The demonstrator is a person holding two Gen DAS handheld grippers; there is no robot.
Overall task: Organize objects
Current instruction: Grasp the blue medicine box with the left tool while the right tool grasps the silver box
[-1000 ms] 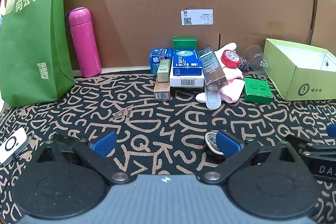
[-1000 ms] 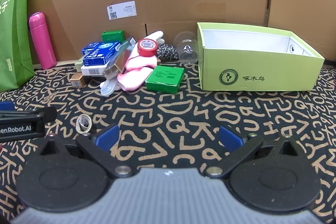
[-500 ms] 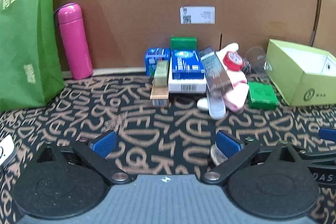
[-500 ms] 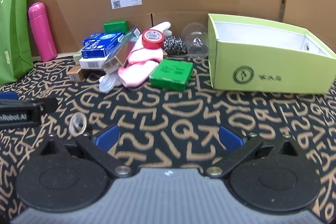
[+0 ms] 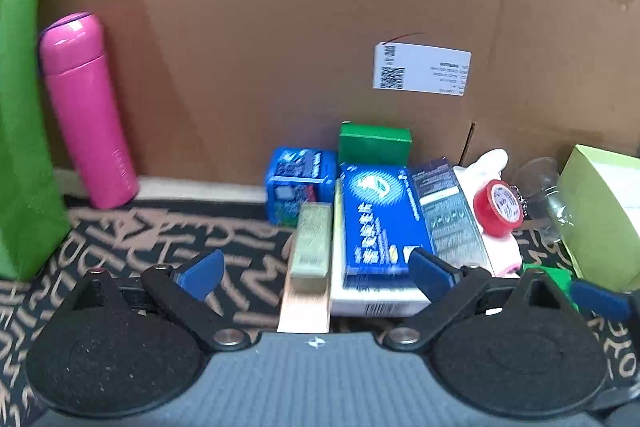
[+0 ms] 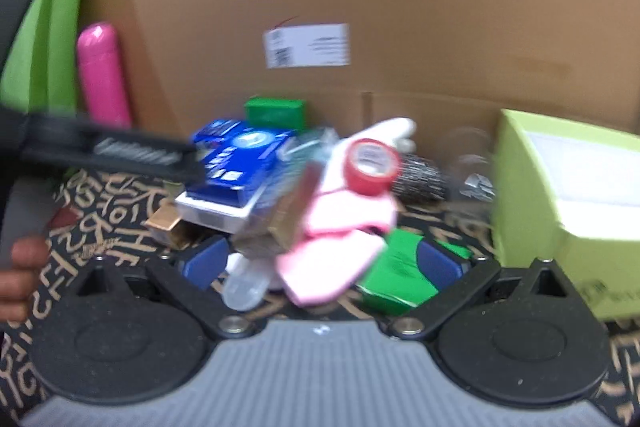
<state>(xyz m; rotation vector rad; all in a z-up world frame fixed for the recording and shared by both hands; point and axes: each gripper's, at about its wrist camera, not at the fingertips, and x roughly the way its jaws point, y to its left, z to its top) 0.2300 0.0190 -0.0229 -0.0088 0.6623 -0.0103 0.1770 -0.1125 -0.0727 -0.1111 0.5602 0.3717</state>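
Both grippers hang with jaws spread and empty: the left gripper frames the gold box in the pile, the right gripper the pink cloth. Best to centre each piece, close gently, then carry it toward the lime box.
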